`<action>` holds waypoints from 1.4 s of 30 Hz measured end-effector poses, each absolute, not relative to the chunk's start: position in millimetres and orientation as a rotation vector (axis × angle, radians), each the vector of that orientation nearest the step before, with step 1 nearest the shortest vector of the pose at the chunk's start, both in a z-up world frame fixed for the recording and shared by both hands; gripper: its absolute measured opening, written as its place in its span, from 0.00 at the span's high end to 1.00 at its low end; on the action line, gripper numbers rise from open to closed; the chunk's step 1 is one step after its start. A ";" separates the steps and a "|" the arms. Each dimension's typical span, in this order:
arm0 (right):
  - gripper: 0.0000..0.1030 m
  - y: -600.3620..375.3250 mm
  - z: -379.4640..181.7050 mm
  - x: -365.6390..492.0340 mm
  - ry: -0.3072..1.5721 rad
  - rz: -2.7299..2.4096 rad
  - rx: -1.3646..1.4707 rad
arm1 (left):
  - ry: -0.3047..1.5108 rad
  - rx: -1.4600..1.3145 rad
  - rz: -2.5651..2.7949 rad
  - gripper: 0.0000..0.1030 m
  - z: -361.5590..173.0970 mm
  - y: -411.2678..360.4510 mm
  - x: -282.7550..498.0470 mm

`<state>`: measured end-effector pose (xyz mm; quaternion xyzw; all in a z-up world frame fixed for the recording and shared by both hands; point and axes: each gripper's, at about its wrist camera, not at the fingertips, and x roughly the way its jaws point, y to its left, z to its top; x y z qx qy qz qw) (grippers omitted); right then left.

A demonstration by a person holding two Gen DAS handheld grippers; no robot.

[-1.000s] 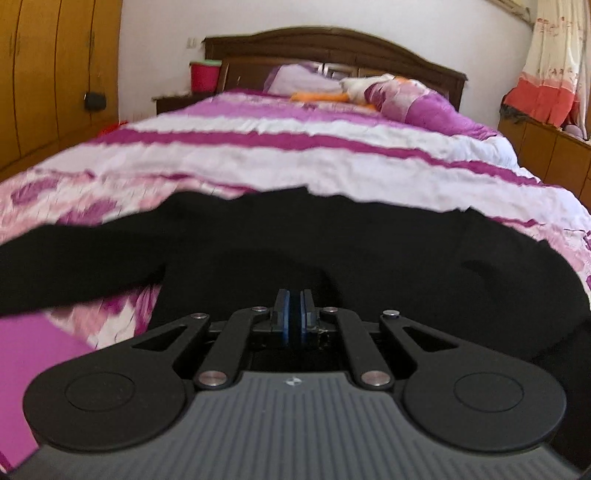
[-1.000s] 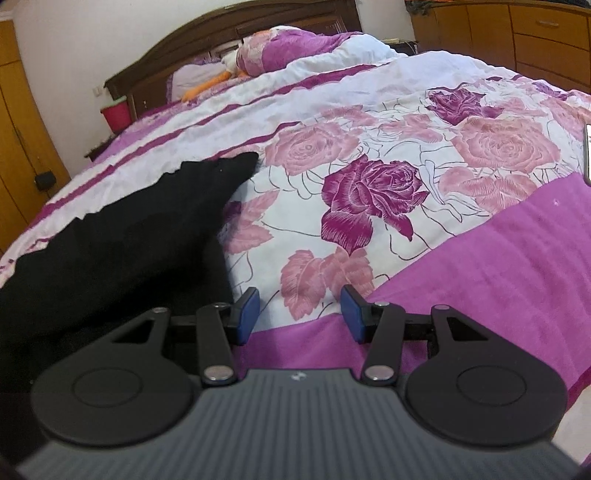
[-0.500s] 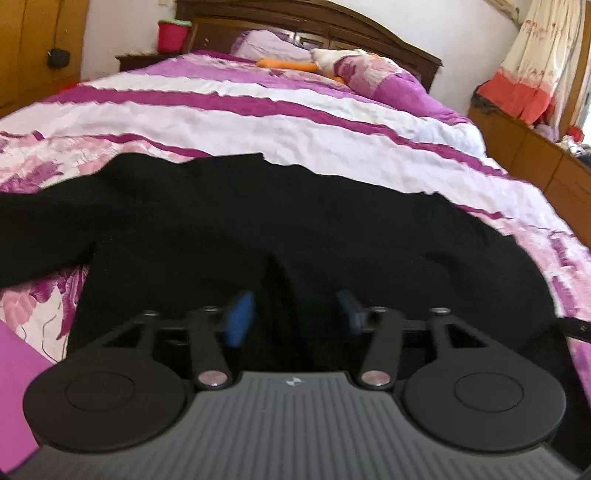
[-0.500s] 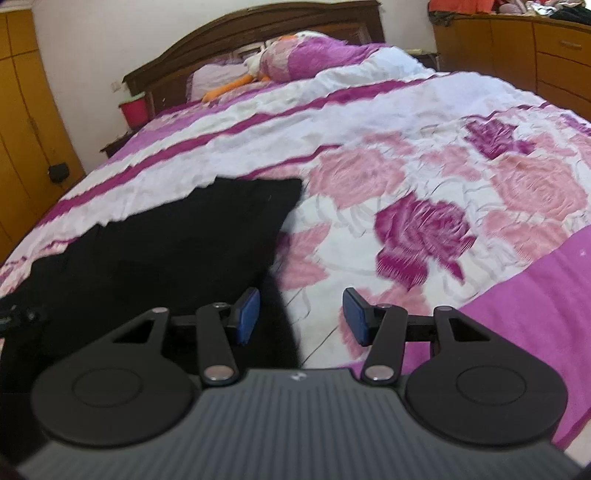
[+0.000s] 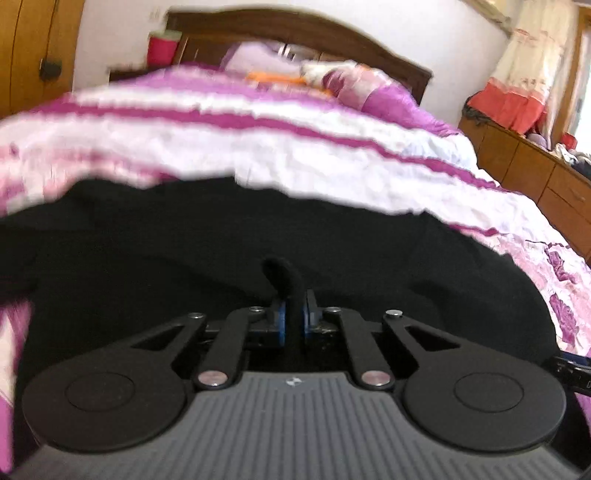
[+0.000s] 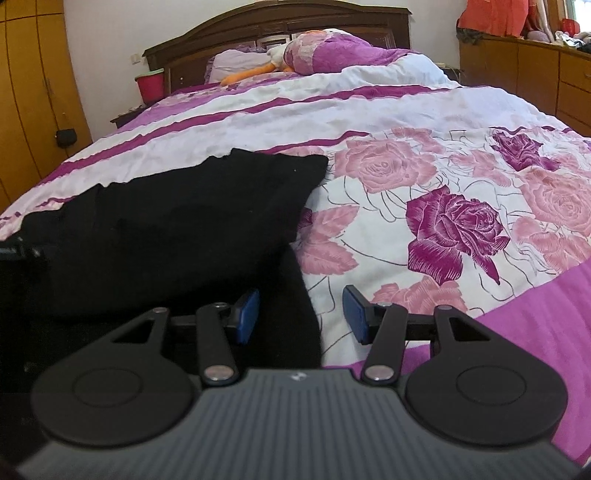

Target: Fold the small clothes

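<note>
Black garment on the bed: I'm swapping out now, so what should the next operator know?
Left gripper: shut on a pinched ridge of the black garment.
Right gripper: open, empty, straddling the garment's right edge over the floral bedspread.
Garment lies spread across the near end of the bed, one part already lying over the rest.
Left: right gripper to grab, then finish folding.

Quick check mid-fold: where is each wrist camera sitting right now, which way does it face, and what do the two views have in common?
Left wrist: behind the left tongs, facing the headboard; tongs shut on a pinch of the black garment.
Right wrist: behind the right tongs, same heading, low over the garment's right edge; tongs open, nothing gripped.
Shared: black garment, floral bedspread, headboard, red bin, dresser.
</note>
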<state>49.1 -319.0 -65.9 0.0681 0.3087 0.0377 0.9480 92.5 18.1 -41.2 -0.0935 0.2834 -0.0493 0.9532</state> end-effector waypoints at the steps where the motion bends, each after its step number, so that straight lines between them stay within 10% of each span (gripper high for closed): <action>1: 0.48 -319.6 -66.6 48.3 0.623 0.078 0.140 | 0.553 -0.196 -0.099 0.91 -34.6 19.8 91.9; 34: 0.49 -299.1 -50.8 157.9 0.683 0.070 0.155 | 0.528 -0.017 0.003 0.90 -50.6 47.5 125.3; 37: 0.91 -297.1 -54.6 155.2 0.611 0.092 0.178 | 0.449 0.019 -0.001 0.90 -39.5 43.9 116.9; 42: 0.91 -285.2 -54.7 149.6 0.529 0.032 0.099 | 0.490 0.074 0.018 0.89 -46.1 40.0 131.6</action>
